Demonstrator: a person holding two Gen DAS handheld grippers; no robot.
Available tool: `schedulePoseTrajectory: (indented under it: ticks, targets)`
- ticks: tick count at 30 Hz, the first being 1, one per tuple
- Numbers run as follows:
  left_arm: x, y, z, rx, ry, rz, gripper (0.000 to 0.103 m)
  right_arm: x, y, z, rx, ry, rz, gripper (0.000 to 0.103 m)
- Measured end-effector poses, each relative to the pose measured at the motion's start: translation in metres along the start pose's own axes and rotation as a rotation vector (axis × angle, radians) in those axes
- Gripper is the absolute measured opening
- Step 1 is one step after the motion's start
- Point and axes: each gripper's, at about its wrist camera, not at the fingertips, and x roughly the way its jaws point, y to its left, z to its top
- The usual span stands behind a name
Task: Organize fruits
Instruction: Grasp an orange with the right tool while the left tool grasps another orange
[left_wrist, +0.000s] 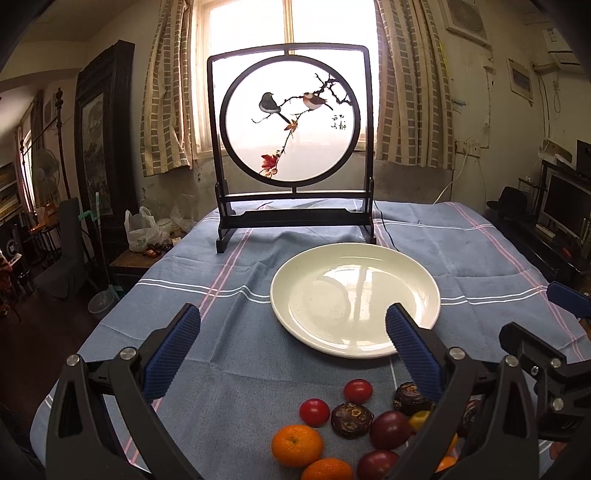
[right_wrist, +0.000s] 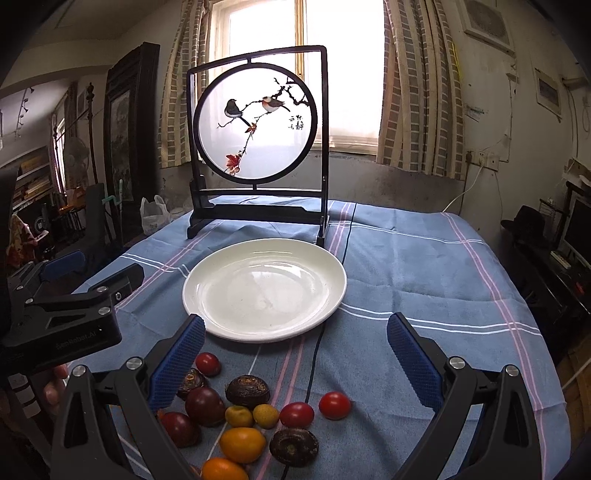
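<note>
Both tools hang over the near edge of the bench (right_wrist: 424, 258), which is covered by a blue cloth with white and pink stripes. The left tool (left_wrist: 293, 332) has its 2 blue-padded fingers spread wide with nothing between them. The right tool (right_wrist: 295, 341) is spread just as wide and also holds nothing; in the left wrist view it shows at the right edge (left_wrist: 535, 362), just beside the left one.

A white plate (right_wrist: 207, 295) lies in the middle of the bench with nothing on it. Behind it stands a dark-framed round screen (right_wrist: 255, 118) painted with 2 birds on a branch, in front of a bright window (right_wrist: 340, 66) with checked curtains.

The fruits lie in a loose cluster on the cloth at the near side of the plate, apart from it. From the left wrist view I see 2 small red tomatoes (left_wrist: 357, 390), an orange mandarin (left_wrist: 297, 445) with another just beside it, dark purple fruits (left_wrist: 390, 429) and brown, flattened water chestnuts (left_wrist: 351, 415). From the right wrist view, 2 small yellow fruits (right_wrist: 239, 416) sit side by side in the middle of the cluster, and a black cord (right_wrist: 314, 365) runs across the cloth past them.
</note>
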Motion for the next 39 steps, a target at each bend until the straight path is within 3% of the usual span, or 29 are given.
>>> schedulePoseTrajectory:
  ticks: [16,20,23,26,30,35,38,39]
  targets:
    - [-0.016,-0.007,-0.002,0.030,-0.019,0.015,0.098,-0.011,0.000,-0.007,-0.034,0.021,0.004,0.100]
    - [-0.023,0.001,-0.008,0.052,-0.001,0.018,0.098,-0.018,-0.003,-0.018,-0.037,0.097,0.088,0.100]
    - [-0.033,0.017,-0.020,0.067,0.023,0.011,0.098,-0.028,-0.001,-0.040,-0.108,0.198,0.163,0.099]
    - [-0.039,0.033,-0.039,0.071,0.091,-0.038,0.098,-0.038,0.002,-0.069,-0.177,0.294,0.177,0.099]
    - [-0.051,0.035,-0.066,0.122,0.151,-0.131,0.098,-0.046,0.009,-0.106,-0.177,0.408,0.271,0.099]
    - [-0.069,0.019,-0.091,0.193,0.208,-0.262,0.098,-0.050,0.027,-0.129,-0.238,0.465,0.313,0.094]
    - [-0.076,0.003,-0.102,0.230,0.243,-0.348,0.098,-0.042,0.030,-0.134,-0.232,0.516,0.321,0.079]
    - [-0.078,-0.003,-0.105,0.252,0.250,-0.370,0.098,-0.038,0.029,-0.136,-0.217,0.536,0.331,0.069]
